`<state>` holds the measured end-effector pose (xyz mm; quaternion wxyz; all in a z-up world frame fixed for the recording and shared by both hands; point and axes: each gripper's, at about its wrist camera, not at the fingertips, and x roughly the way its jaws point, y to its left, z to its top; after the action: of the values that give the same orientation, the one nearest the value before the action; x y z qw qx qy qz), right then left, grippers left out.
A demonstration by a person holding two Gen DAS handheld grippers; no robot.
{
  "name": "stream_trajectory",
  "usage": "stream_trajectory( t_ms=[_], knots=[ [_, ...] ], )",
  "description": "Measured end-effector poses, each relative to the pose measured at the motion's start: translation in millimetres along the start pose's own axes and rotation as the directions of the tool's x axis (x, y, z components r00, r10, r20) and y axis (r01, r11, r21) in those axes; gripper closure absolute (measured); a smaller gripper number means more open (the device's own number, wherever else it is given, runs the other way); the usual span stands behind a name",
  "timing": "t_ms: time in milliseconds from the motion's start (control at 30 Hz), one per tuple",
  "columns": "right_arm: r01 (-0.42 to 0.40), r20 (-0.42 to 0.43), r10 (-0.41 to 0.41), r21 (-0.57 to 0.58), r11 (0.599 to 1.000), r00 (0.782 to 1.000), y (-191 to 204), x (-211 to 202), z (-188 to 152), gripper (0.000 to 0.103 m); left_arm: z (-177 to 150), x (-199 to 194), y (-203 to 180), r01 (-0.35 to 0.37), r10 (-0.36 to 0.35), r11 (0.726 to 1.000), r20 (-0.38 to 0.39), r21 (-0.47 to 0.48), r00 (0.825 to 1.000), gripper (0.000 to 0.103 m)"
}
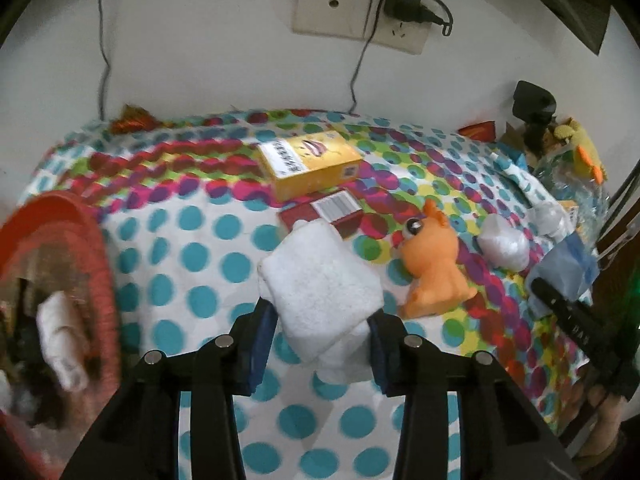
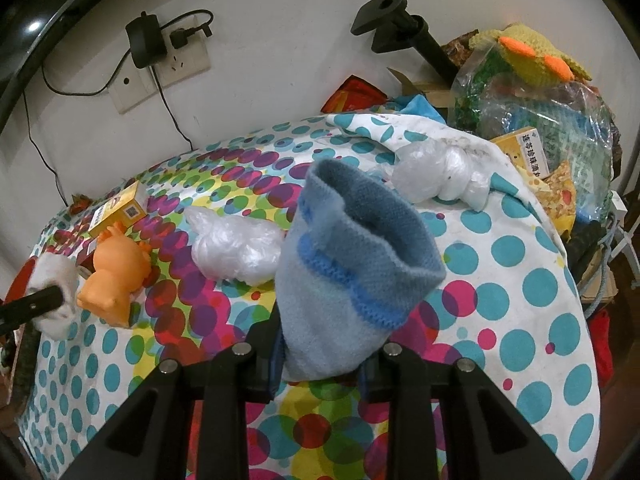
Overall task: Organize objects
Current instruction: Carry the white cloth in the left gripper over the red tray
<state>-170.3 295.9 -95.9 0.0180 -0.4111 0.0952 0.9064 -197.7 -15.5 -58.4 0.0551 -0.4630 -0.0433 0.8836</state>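
My left gripper [image 1: 322, 334] is shut on a folded white fluffy cloth [image 1: 320, 284], held just above the dotted tablecloth [image 1: 208, 264]. My right gripper [image 2: 320, 354] is shut on a blue knitted sock [image 2: 352, 276] that stands up between its fingers. An orange toy animal [image 1: 434, 264] lies right of the white cloth. Behind it are a yellow box [image 1: 310, 164] and a dark red box [image 1: 330, 214]. Two white plastic bundles [image 2: 236, 246] [image 2: 440, 178] rest on the cloth. The left gripper with the white cloth [image 2: 56, 292] shows at the left edge of the right wrist view.
A red woven basket [image 1: 86, 264] holding a white roll [image 1: 62, 340] stands at the table's left. At the right are plastic bags [image 2: 532, 120], a knitted yellow toy [image 2: 532, 56] and a black stand [image 2: 404, 28]. Wall sockets with cables [image 1: 362, 12] lie behind.
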Motion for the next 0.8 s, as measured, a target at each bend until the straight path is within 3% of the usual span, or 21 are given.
stream_trajectory(
  t_ms=[267, 800],
  knots=[
    [0.021, 0.002, -0.021, -0.017, 1.0, 1.0, 3.5, -0.5, 0.3, 0.076, -10.9, -28.6, 12.9, -0.099, 0.099, 0.995, 0.018, 0.031, 0.995, 0.064],
    [0.049, 0.001, -0.049, -0.043, 0.998, 0.999, 8.6, -0.3, 0.4, 0.076, -17.3, -65.7, 49.2, -0.198, 0.197, 0.98, 0.05, 0.025, 0.979, 0.064]
  ],
)
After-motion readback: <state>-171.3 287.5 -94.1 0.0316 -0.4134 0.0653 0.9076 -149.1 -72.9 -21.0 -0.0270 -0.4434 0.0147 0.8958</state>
